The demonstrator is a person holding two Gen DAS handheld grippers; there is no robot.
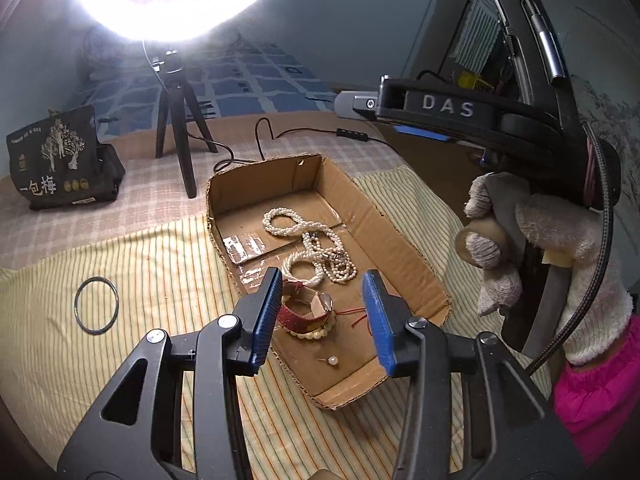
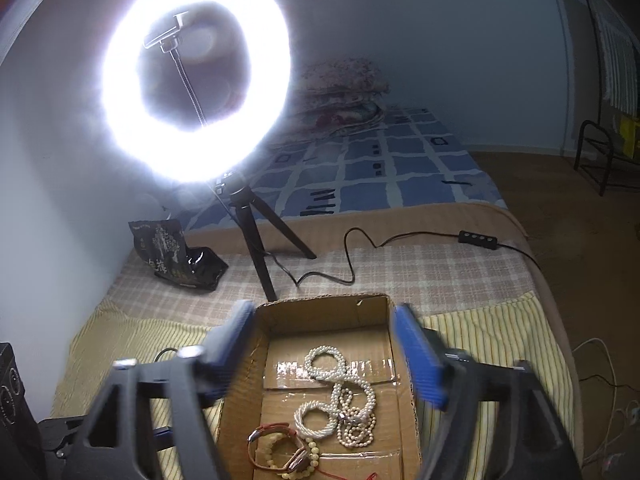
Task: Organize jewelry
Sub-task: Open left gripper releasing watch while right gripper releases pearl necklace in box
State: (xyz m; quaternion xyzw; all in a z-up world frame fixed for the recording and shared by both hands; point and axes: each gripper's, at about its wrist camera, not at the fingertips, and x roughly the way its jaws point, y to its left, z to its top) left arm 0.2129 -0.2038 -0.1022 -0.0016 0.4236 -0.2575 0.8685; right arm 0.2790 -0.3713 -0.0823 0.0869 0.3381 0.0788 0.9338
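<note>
Left gripper (image 1: 324,316) jaws apart, empty, over red-strapped watch (image 1: 308,310) in shallow brown cardboard box (image 1: 404,248). Right gripper (image 2: 328,354) jaws apart, empty. Risk: tangled white pearl necklaces (image 1: 320,246) snagging, dragging neighbours; thin metal bangle (image 1: 96,305) left out on striped cloth.

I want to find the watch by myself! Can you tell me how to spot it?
Look for the flat cardboard box lying on the striped yellow cloth. Inside it, the white pearl necklaces are heaped in the middle, and the watch lies at the end nearer the left gripper. It is the only red thing with a strap, resting against a bracelet of pale round beads.
</note>
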